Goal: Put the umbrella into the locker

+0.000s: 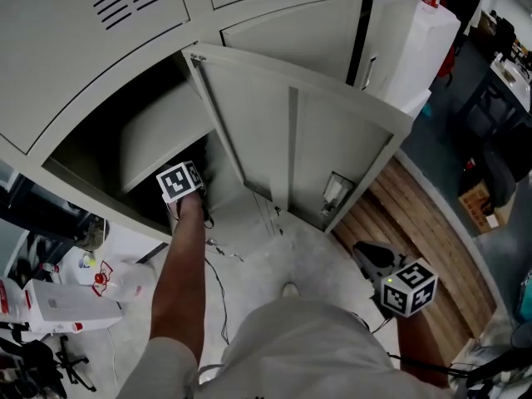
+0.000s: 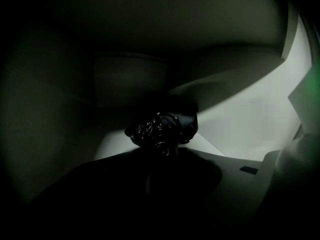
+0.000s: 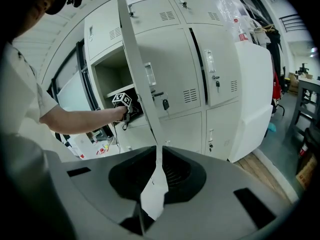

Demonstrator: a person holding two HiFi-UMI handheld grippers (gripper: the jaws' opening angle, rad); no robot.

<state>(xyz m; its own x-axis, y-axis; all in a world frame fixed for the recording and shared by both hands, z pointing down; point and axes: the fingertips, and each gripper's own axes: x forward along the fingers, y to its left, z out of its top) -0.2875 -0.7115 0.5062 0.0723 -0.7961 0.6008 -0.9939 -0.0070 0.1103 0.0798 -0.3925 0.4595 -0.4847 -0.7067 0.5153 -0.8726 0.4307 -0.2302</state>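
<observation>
Though dim inside, umbrella (image 2: 162,129) in locker (image 1: 154,144)

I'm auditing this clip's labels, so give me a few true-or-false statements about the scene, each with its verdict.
1. The locker door stands open. True.
2. The left gripper is inside the locker, with the umbrella at its jaws. True.
3. The umbrella is bright red. False: it is black.
4. The right gripper is inside the locker too. False: it is outside, on the far side of the open door.
</observation>
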